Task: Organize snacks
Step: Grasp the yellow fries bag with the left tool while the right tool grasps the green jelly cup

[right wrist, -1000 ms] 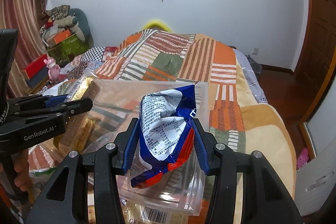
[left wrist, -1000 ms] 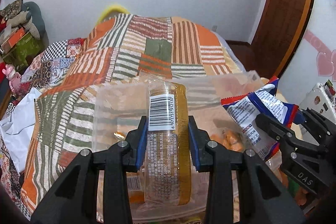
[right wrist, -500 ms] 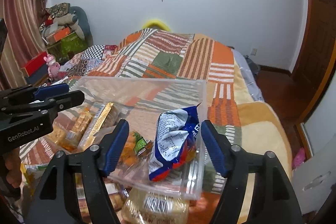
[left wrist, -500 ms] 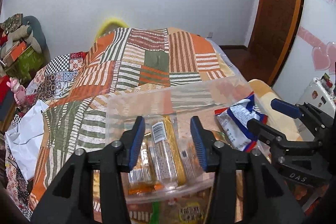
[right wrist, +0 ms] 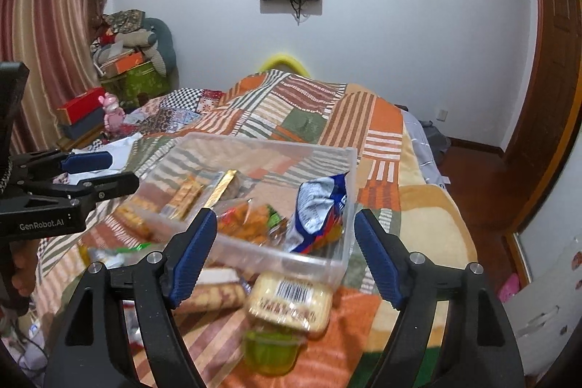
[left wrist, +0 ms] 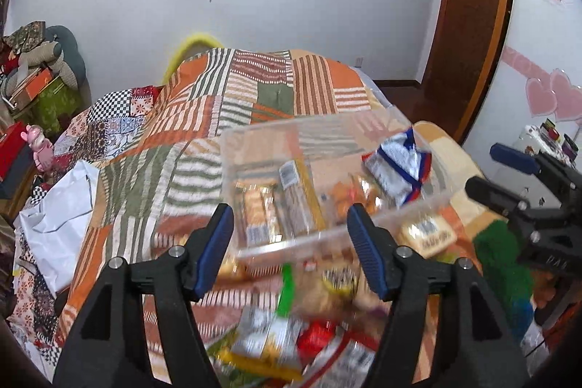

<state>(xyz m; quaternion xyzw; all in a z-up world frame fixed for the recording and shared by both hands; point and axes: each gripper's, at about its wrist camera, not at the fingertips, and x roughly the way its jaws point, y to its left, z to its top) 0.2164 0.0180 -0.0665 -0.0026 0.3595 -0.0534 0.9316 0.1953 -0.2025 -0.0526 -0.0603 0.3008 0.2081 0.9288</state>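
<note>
In the left wrist view, the left gripper (left wrist: 287, 242) has just been opening and now stands spread with nothing between its blue pads, above the near wall of the clear plastic bin (left wrist: 327, 239) on the patchwork quilt (left wrist: 182, 148); a gold-edged biscuit pack (left wrist: 296, 195) lies in the bin. In the right wrist view, the right gripper (right wrist: 285, 251) has likewise just been opening and is empty, the blue-and-white snack bag (right wrist: 320, 210) leaning in the bin's right near corner, while loose snacks such as a barcoded yellow pack (right wrist: 291, 300) lie on the quilt outside its near wall.
</note>
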